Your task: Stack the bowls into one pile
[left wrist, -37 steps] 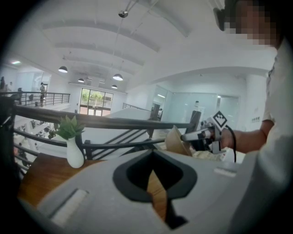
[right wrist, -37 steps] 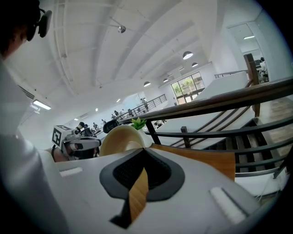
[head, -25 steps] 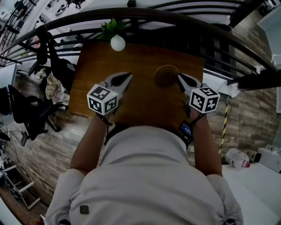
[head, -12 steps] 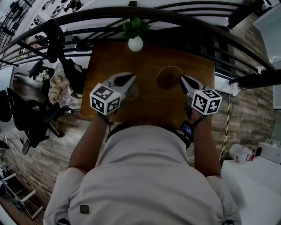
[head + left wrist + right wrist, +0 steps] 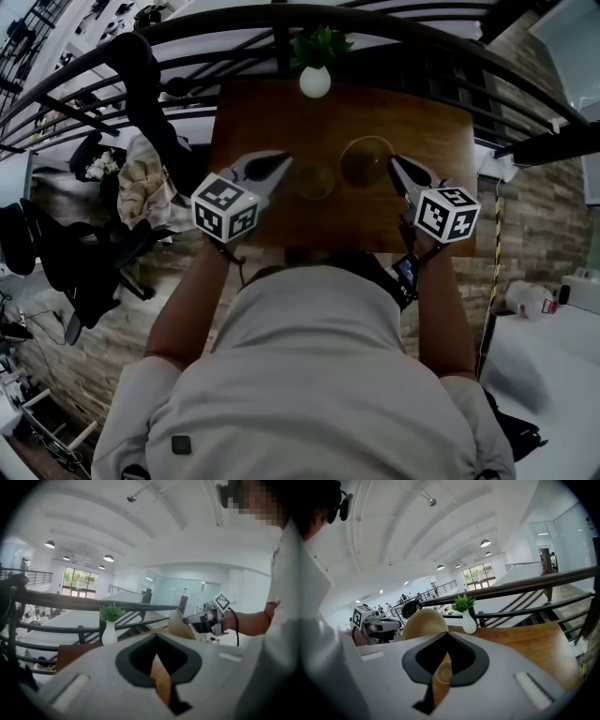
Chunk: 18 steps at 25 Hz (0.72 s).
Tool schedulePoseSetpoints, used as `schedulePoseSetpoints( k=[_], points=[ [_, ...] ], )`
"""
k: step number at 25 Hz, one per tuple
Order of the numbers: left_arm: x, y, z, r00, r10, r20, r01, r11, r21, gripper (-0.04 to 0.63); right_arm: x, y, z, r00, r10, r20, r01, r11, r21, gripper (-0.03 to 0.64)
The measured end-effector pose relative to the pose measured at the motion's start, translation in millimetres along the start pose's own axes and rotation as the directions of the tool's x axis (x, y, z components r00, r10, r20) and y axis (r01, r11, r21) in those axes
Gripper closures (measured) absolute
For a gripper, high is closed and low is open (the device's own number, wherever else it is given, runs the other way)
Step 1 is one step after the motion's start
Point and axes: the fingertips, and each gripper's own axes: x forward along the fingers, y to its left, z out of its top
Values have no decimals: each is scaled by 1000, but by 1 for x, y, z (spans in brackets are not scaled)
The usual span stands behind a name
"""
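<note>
Grip: we see left gripper [image 5: 279,165] clenched on the rim of the left-hand bowl [image 5: 315,180], right gripper [image 5: 395,166] clenched on the rim of the right-hand bowl [image 5: 366,161] | Where: both bowls side by side over the table [image 5: 441,122], not touching | Advice, our judgement: rest one bowl flat, level the other, centre it above, lower, then let go.

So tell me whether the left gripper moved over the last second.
Yes: the left gripper has shifted left along the table, from right of the white vase to left of it.
</note>
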Motion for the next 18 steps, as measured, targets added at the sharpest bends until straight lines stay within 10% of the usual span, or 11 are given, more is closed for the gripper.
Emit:
schedulePoseSetpoints(
  k=[18],
  points=[
    [2,21,-14,999,14,-30,-16,999,-38,591,42,14,-11,997,54,-60,-53,999,13,603]
  ],
)
